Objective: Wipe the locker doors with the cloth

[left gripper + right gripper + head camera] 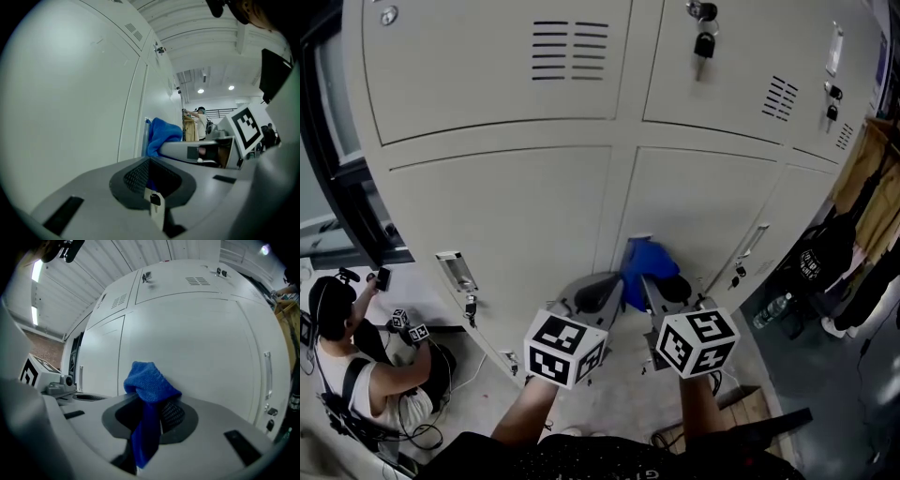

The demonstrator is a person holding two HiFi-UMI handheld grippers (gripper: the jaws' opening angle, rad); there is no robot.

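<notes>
Grey locker doors [506,216] fill the head view. My right gripper [661,286] is shut on a blue cloth [649,267], which is bunched against the seam between two lower doors. In the right gripper view the cloth [149,385] bulges above the jaws of the right gripper [152,411] and hangs down between them, close to the door [197,333]. My left gripper [595,295] sits just left of the cloth, shut with nothing in it. The left gripper view shows its jaws [150,176], the door [70,103] at the left and the cloth [161,136] ahead.
A person [347,366] sits on the floor at the lower left with gear. A padlock [704,42] hangs on an upper door. A latch handle [457,272] sticks out on the lower left door. Clothes [862,216] hang at the right, near a bottle [772,311].
</notes>
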